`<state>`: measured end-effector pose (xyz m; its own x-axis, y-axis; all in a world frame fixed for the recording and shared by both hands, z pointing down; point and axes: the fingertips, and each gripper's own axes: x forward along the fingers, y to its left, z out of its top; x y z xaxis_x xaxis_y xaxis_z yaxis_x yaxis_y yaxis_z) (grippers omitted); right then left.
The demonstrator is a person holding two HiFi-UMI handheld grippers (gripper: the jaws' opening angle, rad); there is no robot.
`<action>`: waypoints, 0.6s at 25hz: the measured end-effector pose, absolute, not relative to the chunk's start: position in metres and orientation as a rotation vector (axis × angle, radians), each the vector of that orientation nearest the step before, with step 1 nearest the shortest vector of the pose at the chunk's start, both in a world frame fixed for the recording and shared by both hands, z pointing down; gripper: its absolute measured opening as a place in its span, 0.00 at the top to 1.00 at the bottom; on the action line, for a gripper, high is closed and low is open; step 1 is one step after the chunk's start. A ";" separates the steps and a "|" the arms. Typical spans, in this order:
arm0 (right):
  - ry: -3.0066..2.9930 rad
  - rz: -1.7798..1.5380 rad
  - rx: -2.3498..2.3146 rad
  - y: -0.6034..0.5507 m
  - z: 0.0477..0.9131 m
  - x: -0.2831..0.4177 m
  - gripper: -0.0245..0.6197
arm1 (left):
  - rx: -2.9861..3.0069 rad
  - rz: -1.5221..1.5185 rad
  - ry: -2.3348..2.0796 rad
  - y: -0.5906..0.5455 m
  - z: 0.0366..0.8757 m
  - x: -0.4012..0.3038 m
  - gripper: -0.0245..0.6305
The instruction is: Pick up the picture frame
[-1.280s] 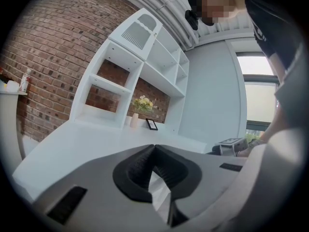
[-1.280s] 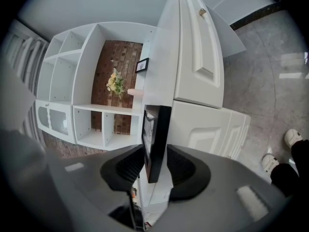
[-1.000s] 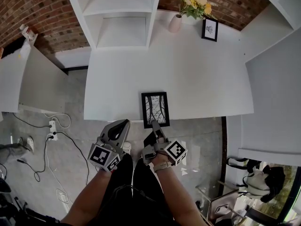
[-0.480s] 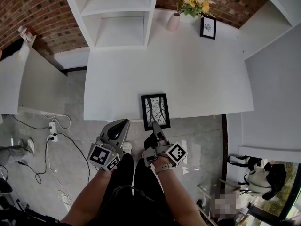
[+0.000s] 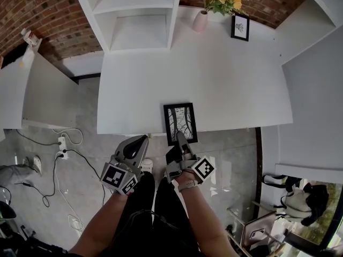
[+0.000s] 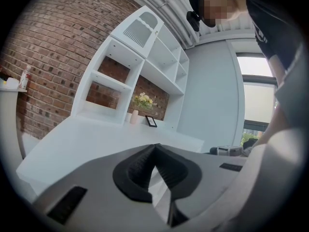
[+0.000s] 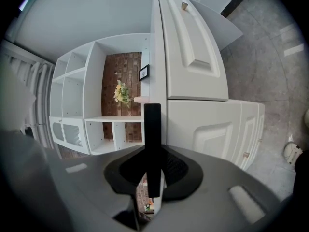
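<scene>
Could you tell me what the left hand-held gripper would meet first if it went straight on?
Most likely the white desk, near its front edge: the left hand-held gripper points slightly down across its bare top. Depth is hard to judge.

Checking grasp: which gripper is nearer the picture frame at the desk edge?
Right. The right gripper has the near edge of the picture frame between its jaws, which have just been closing. The left gripper is left of it, off the desk.

Right claw [image 5: 181, 138] just closing, clamps picture frame [image 5: 180, 121] edge; left claw [image 5: 141, 140] shut, near level.
</scene>
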<state>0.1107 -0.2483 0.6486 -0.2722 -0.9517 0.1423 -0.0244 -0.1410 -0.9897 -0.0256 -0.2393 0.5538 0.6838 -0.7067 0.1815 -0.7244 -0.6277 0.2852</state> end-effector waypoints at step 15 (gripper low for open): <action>1.393 -1.424 -1.115 -0.254 0.615 0.129 0.92 | 2.589 0.057 -1.133 -0.242 0.540 -0.021 0.96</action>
